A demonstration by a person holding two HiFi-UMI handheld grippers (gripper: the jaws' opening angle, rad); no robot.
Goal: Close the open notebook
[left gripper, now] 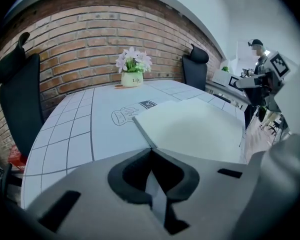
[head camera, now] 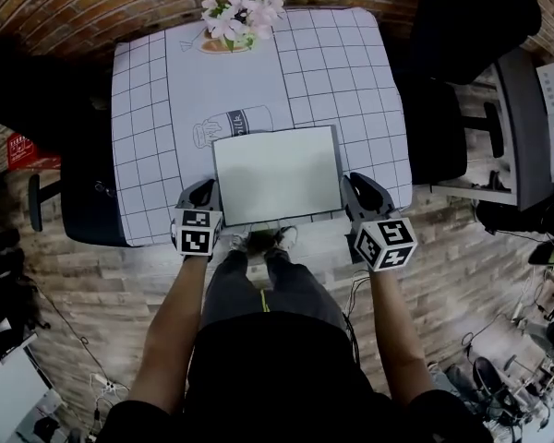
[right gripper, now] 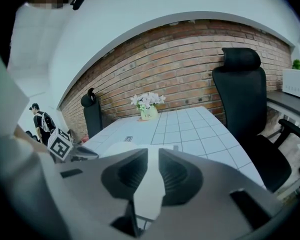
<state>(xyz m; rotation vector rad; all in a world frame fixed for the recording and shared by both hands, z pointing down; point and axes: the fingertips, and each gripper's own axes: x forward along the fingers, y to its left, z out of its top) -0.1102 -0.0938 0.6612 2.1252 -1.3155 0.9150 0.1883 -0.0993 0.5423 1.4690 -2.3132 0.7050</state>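
Pale rectangular notebook (head camera: 277,173) with a dark grey edge lies flat on the white grid-printed tabletop (head camera: 148,109), close to the near edge, between both tools. Long axis runs left-right across the head view, roughly along the near tabletop edge, right end turned slightly farther away. Dark edge shows along the right and near sides. No centre fold is visible, only one plain face up, so spine side and open/closed can't be read for sure.

Left hand-held gripper (head camera: 206,190) sits at the near-left corner. Its jaw tips meet right at that corner; can't tell if a page is nipped. Right hand-held gripper (head camera: 358,190) is just beside the near-right corner, jaws narrowly apart, nothing pressed between them, only white surface seen through the gap.

Step, as a guess: positioning at the near corners before the fold-over. Next move probably needs one tool to catch a free cover edge and swing it across while the other steadies the book.

White flower pot (head camera: 233,17) stands at the far edge, well apart.
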